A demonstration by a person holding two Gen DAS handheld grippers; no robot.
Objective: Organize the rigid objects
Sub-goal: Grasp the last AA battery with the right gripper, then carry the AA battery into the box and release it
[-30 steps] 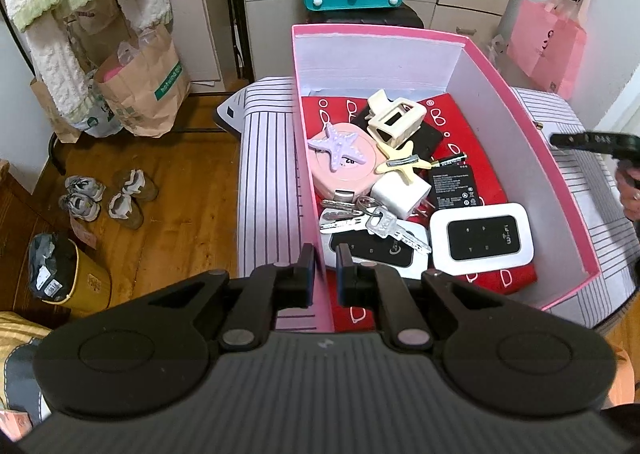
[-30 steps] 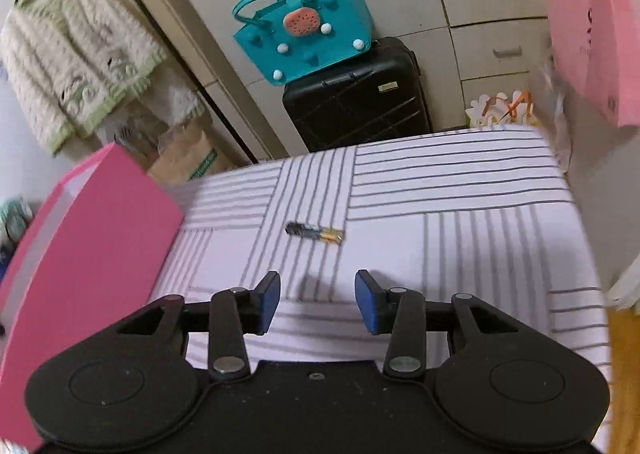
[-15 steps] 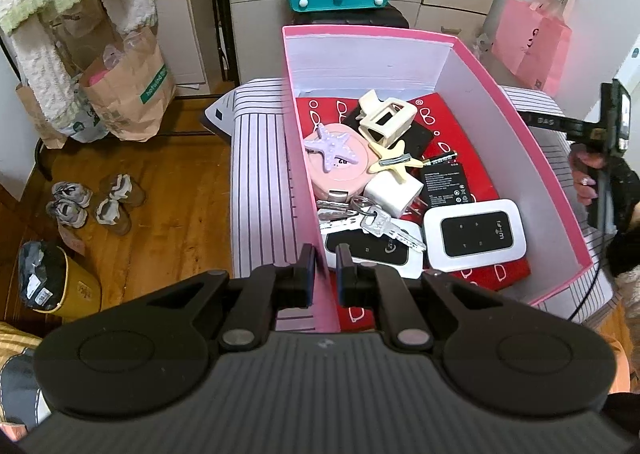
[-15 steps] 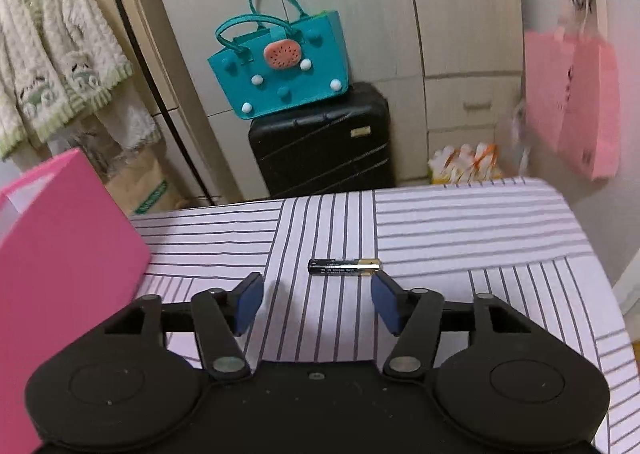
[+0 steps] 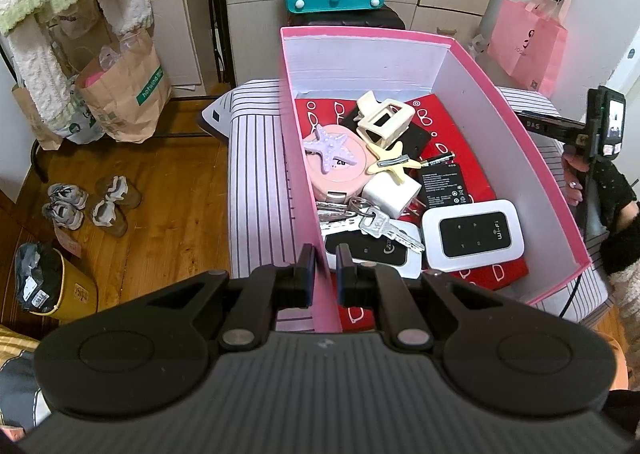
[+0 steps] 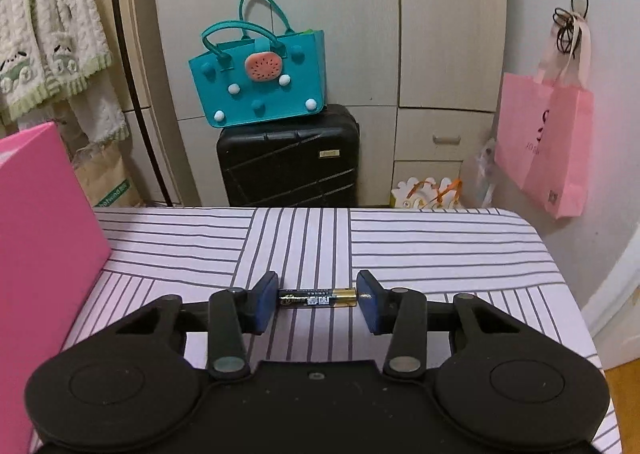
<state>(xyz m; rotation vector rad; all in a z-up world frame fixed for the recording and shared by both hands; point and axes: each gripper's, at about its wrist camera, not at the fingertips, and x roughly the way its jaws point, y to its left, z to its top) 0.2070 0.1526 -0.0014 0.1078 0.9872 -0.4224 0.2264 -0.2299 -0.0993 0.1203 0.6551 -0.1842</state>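
The left gripper [image 5: 323,268] is clamped on the near wall of the pink box [image 5: 560,190]. The right gripper [image 6: 317,300] has just been closing, and the battery [image 6: 317,297] lies crosswise on the striped cloth [image 6: 440,250] between its pads, end to end, both ends touching or nearly so.

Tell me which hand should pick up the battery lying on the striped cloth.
Right. The right gripper already brackets the battery, while the left gripper is clamped on the pink box wall.
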